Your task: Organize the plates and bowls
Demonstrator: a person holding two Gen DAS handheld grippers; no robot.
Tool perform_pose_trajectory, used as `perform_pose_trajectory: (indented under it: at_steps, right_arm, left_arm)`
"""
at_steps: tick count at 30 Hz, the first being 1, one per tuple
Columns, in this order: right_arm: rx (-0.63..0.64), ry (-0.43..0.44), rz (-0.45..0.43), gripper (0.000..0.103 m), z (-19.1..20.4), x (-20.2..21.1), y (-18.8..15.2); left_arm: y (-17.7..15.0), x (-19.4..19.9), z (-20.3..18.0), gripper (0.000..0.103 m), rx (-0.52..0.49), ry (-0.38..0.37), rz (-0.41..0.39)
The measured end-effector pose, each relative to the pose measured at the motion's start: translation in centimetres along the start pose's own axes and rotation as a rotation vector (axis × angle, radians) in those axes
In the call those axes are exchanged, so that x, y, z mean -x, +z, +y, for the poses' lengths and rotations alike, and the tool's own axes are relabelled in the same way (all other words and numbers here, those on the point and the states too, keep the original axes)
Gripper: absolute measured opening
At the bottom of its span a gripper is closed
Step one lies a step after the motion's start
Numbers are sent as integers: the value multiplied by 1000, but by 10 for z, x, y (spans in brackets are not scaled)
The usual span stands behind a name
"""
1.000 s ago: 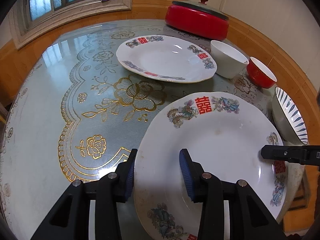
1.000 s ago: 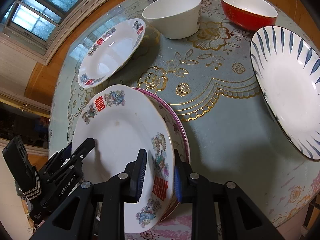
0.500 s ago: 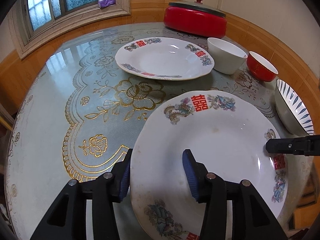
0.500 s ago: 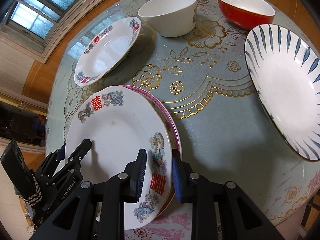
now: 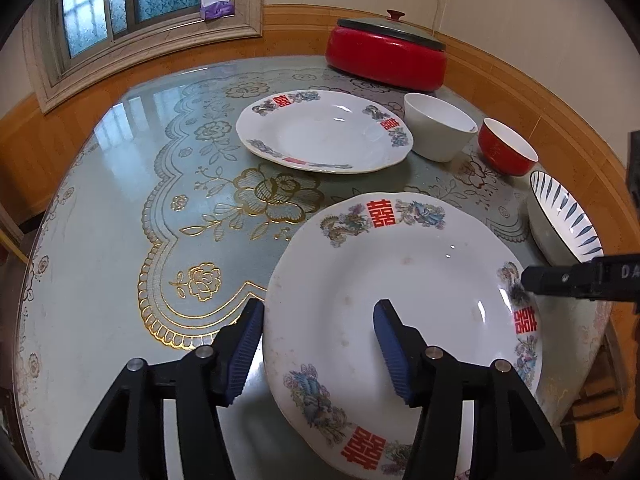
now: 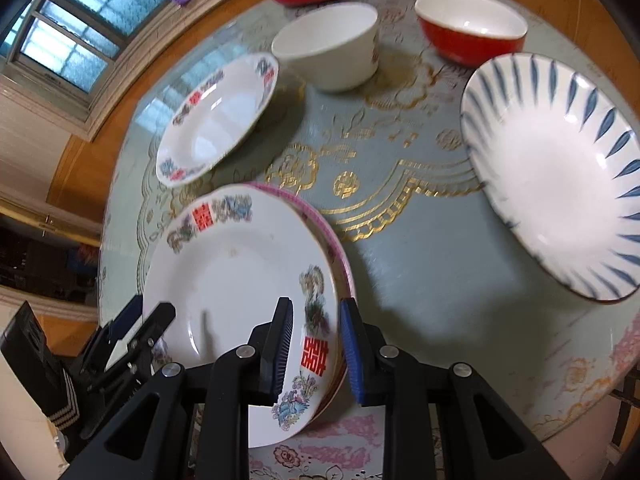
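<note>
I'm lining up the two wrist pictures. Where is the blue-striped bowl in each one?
Left wrist: blue-striped bowl at the far right edge, partly cut off, beyond the right gripper.
Right wrist: blue-striped bowl fills the right side, in full view.
Shared landmark: the red bowl, just beyond it.

The left gripper is spread wide, its blue-padded jaws astride the near-left rim of the white plate, one pad outside the edge and the other over the plate's well, neither pressing on it. The right gripper sits at the opposite rim of the same plate, jaws parted with a pad on each side of the rim and a visible gap at both. In the left wrist view its black finger reaches in over the plate's right edge.
</note>
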State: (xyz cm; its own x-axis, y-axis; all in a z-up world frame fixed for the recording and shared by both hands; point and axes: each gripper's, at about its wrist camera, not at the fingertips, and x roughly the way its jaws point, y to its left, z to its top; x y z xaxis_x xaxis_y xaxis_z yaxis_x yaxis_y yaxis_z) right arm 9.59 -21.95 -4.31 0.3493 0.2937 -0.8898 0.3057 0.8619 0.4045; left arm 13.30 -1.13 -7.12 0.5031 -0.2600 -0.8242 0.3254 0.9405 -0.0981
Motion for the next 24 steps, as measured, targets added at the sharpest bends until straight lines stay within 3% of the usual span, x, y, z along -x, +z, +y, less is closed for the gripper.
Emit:
perform_pose_trajectory:
  at_steps: [12,24]
  right_arm:
    - [-4,19,12,26,-3,-2,-2]
    - [-13,44,14,26,-7,-2,1]
  left_arm:
    - [1,-2,-4,61,-6,7,13]
    - [5,8,2,75,47,-13,9]
